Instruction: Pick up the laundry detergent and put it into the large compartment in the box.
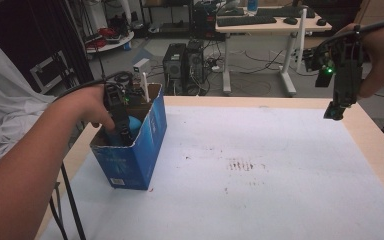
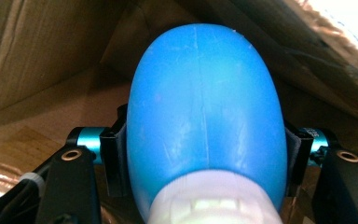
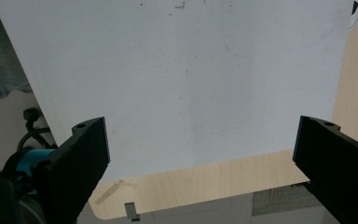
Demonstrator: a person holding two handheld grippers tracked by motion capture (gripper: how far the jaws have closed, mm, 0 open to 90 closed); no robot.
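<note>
I am holding my left gripper [image 1: 121,131] down inside the open top of the blue cardboard box [image 1: 139,150], which is standing near the left edge of the table [image 1: 380,150], on the white sheet [image 1: 260,170] that is covering most of the tabletop. The jaws are clamping a blue bottle [image 2: 204,116] from both sides: in the left gripper view its rounded blue body is bulging between the two black pads, which are pressing on its flanks, and its white cap [image 2: 214,200] is sitting at the near end, close to the camera. Brown cardboard walls are standing all around it, so the bottle is inside the box, though I cannot tell whether it is resting on the bottom. From above, a patch of the blue bottle [image 1: 134,123] is showing just right of my gripper, inside the box's rim. A white stick-like item [image 1: 144,86] is poking up at the far end of the box.

I am keeping my right gripper [image 1: 336,112] raised over the far right part of the table, well apart from the box, pointing downward. Its jaws are standing wide apart with nothing between them; in the right gripper view the white sheet and the pale wooden table edge [image 3: 205,186] are lying below them.
</note>
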